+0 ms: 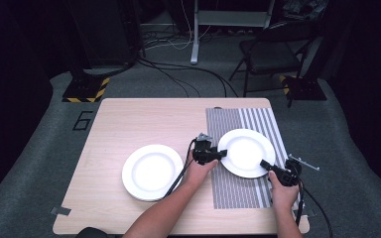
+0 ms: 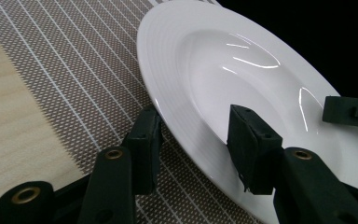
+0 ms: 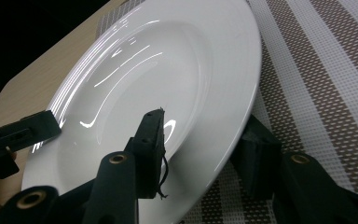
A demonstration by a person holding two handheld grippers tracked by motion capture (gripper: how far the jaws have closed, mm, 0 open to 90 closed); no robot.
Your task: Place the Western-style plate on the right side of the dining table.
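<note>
The left gripper (image 1: 222,153) is matte black, blocky, with a grey three-cornered plate on top; brass-ringed holes stud its arms; the right gripper (image 1: 264,164) is alike; black cables trail toward six o'clock; both forearms are bare, sleeveless.

White glossy plate (image 1: 247,151) w/ bright glints, on a placemat (image 1: 238,191) striped grey-brown & white: thin pinstripes on its left part, broad bands on the right; close up, the weave is dotted brown mesh. 2nd plain white plate (image 1: 152,171) on bare table (image 1: 129,124), pale beige wood grain. Left tongs (image 1: 222,154) & right tongs (image 1: 264,164): matte black w/ brass-coloured rivets. Floor (image 1: 39,148): speckled grey carpet, w/ a yellow-black hazard-striped base (image 1: 85,92) at the back.
</note>
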